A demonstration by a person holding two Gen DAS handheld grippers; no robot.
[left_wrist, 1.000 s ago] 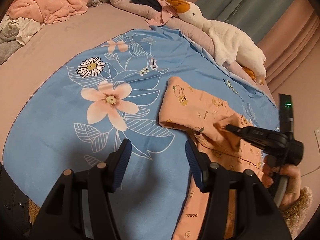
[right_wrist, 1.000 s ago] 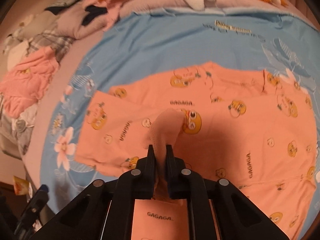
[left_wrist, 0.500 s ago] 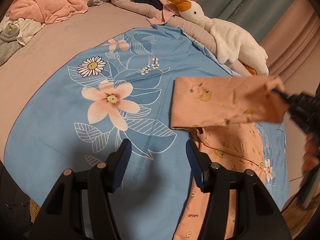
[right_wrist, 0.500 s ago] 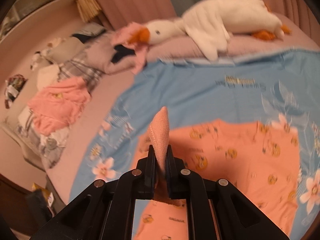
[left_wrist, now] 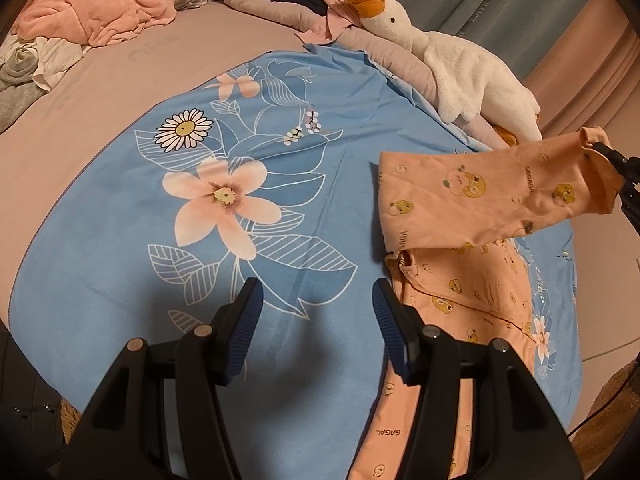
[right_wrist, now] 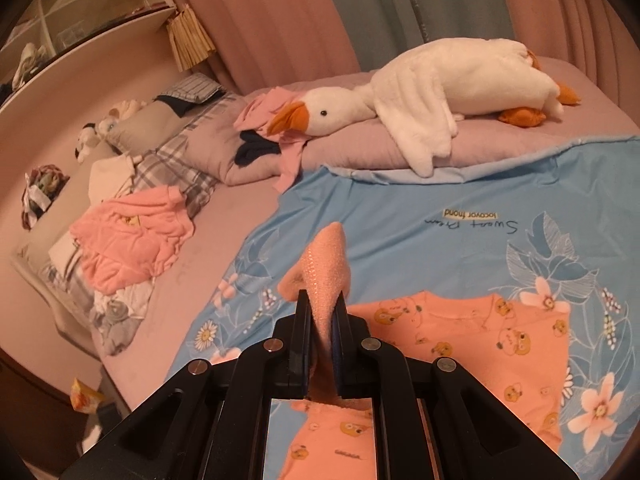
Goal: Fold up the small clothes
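Note:
A small orange shirt (left_wrist: 460,292) printed with cartoon bears lies on the blue floral sheet (left_wrist: 200,240), at the right of the left wrist view. One sleeve (left_wrist: 492,196) is lifted off the bed and stretched out to the right. My right gripper (right_wrist: 320,316) is shut on the ribbed cuff (right_wrist: 328,268) of that sleeve; it also shows at the right edge of the left wrist view as my right gripper (left_wrist: 600,148). The shirt's body (right_wrist: 472,344) lies flat below it. My left gripper (left_wrist: 316,300) hangs open over bare sheet just left of the shirt, holding nothing.
A white plush goose (right_wrist: 420,92) lies along the pillow at the far side. A crumpled pink garment (right_wrist: 132,236) and other clothes (right_wrist: 116,312) are heaped on the pink bed to the left. Curtains (right_wrist: 340,12) hang behind the bed.
My right gripper has risen and swung away to the right, pulling the sleeve up off the shirt until it hangs stretched in the air. The left gripper has stayed in place.

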